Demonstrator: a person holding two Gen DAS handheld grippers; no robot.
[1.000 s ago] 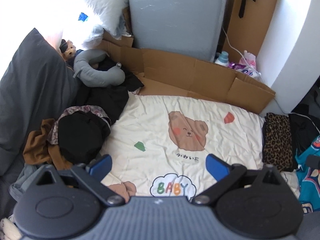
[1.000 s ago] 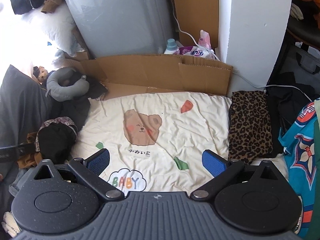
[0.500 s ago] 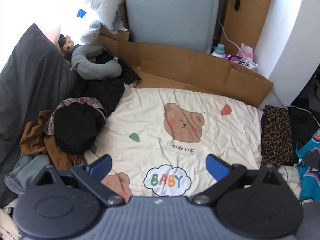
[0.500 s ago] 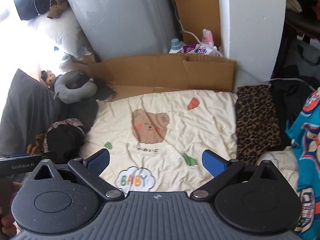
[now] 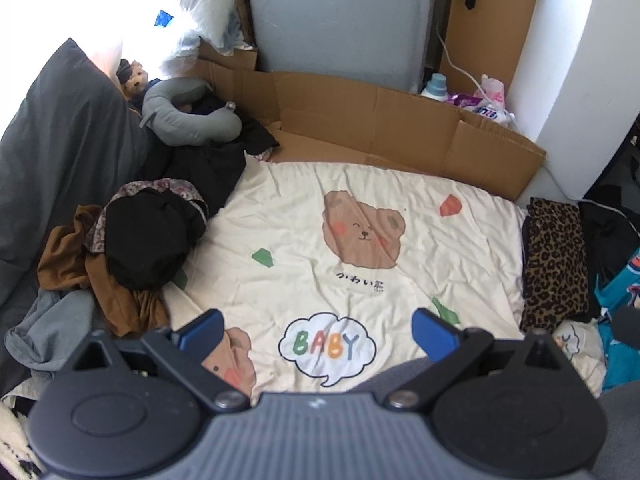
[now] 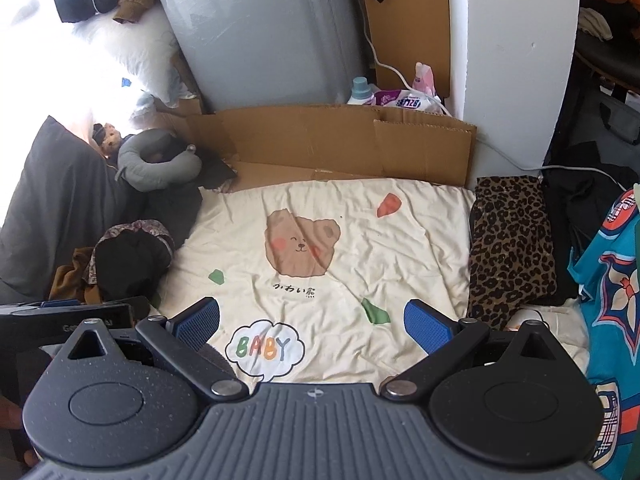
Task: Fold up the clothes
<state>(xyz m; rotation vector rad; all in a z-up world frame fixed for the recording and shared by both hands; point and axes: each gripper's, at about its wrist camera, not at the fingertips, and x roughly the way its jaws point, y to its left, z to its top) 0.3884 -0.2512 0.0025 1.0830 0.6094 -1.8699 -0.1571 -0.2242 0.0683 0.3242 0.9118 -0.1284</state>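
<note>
Well left of hand-held gripper [image 5: 317, 330]: clothes pile [image 5: 132, 248]

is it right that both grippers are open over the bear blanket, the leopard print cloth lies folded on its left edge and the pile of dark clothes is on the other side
Not quite. The leopard print cloth lies at the right edge of the bear blanket, and the pile of dark clothes is at the left, as the right wrist view shows. The left gripper and right gripper are both open and empty.

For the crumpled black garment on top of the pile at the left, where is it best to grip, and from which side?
Probably with the left gripper, from above: pinch the raised top fold of the crumpled black garment. It sits highest on the pile, above the brown cloth, so a high pinch should lift only this one.
</note>
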